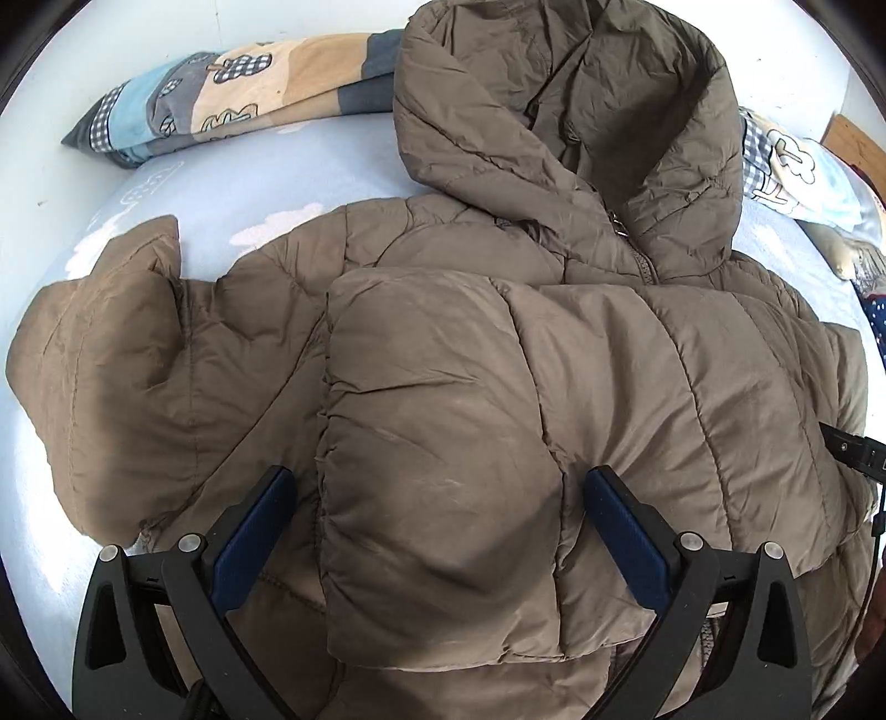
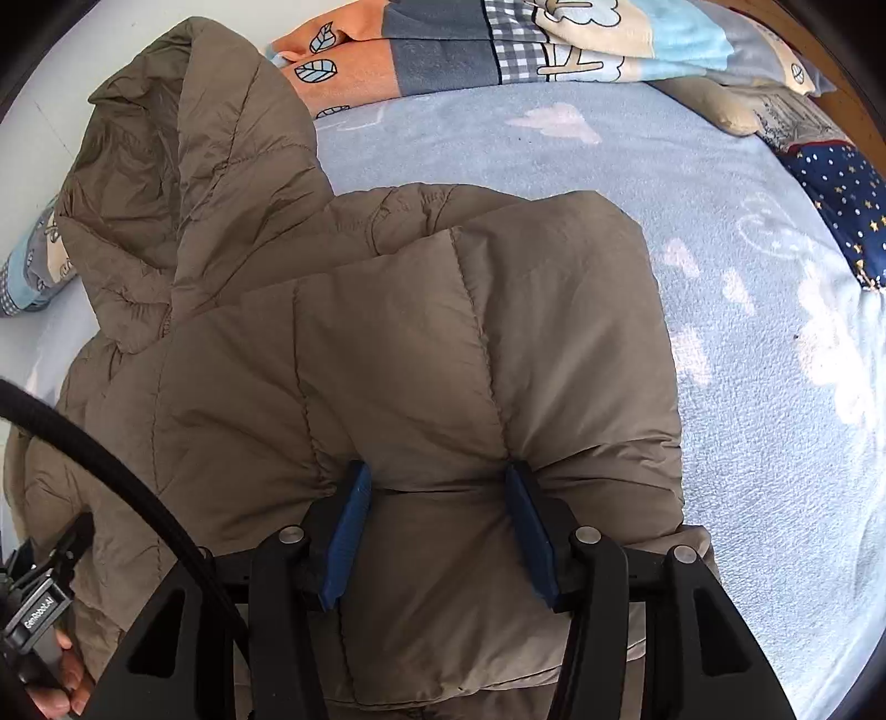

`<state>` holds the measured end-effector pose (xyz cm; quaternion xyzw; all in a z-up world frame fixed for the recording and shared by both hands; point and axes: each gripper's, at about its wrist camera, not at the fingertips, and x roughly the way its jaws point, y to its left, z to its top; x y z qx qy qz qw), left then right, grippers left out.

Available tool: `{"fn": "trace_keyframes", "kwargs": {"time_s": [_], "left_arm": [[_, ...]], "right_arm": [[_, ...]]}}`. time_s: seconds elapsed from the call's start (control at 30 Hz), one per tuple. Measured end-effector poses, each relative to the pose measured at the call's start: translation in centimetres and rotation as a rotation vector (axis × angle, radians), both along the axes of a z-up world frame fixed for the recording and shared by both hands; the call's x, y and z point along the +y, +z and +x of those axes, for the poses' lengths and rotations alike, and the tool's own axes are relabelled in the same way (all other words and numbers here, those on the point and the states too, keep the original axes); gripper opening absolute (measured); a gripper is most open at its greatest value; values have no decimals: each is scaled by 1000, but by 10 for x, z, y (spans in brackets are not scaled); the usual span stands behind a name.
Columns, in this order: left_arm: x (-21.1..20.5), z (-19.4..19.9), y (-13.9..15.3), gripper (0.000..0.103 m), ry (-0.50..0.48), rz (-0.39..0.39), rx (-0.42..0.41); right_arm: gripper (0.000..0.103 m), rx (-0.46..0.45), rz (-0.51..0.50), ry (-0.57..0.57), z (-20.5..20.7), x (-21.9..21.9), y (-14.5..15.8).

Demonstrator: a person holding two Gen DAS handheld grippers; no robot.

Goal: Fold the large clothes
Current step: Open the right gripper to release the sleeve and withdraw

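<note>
A brown hooded puffer jacket (image 1: 554,354) lies front-up on a light blue bed sheet (image 1: 277,171), hood (image 1: 554,111) toward the far side. One sleeve (image 1: 443,443) is folded across the chest, its cuff between the fingers of my left gripper (image 1: 440,476), which stands wide open just above it. The other sleeve (image 1: 111,376) sticks out to the left. In the right wrist view my right gripper (image 2: 437,476) is shut on a thick fold of the jacket (image 2: 443,360), and the fabric puckers at both blue pads (image 2: 349,531).
A patchwork quilt (image 2: 554,44) lies bunched along the far edge of the bed (image 2: 747,277). A navy star-print cloth (image 2: 841,199) lies at the right. A hand holding the other gripper's handle (image 2: 39,615) and a black cable (image 2: 111,459) show at lower left.
</note>
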<state>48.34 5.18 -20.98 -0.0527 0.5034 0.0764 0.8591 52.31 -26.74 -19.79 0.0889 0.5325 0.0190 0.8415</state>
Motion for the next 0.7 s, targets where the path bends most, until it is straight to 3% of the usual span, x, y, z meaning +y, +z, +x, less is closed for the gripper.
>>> {"fn": "trace_keyframes", "kwargs": {"time_s": [0.13, 0.27, 0.37, 0.7], "left_arm": [[-3, -9, 26, 103, 12, -3, -52], [-6, -21, 57, 103, 1, -31, -142], [-7, -26, 67, 103, -12, -9, -172], [2, -17, 38, 103, 3, 39, -76]], "right_arm": [[55, -1, 23, -15, -4, 2, 18], [55, -78, 69, -17, -15, 4, 55], [55, -126, 66, 15, -24, 17, 76], [52, -58, 69, 25, -16, 34, 65]]}}
